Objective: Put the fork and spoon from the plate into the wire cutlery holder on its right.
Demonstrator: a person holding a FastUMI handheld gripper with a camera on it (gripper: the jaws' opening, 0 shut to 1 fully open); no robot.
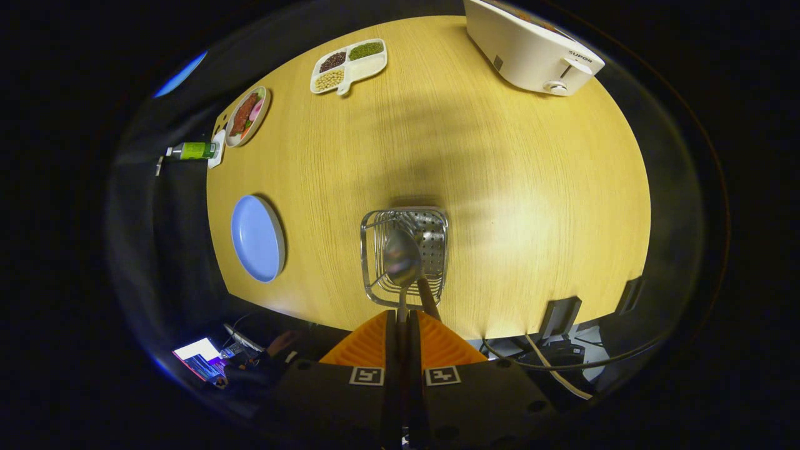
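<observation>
My gripper (403, 314) looks straight down over the wooden table (531, 187). Its orange fingers (369, 340) are pressed together on the thin handle of a metal spoon (402, 257). The spoon's bowl hangs just ahead of the fingertips, above the opening of the wire cutlery holder (375, 250). A dark handle (427, 297) leans inside the holder beside the spoon; I cannot tell whether it is the fork. To the left of the holder lies the blue plate (257, 238), with nothing on it.
A white appliance (531, 50) stands at the table's far right. A divided dish of beans (349, 64) and a plate of food (246, 116) sit at the far left, a green bottle (194, 150) beside them. Cables (550, 365) and a lit screen (200, 356) lie below the table's near edge.
</observation>
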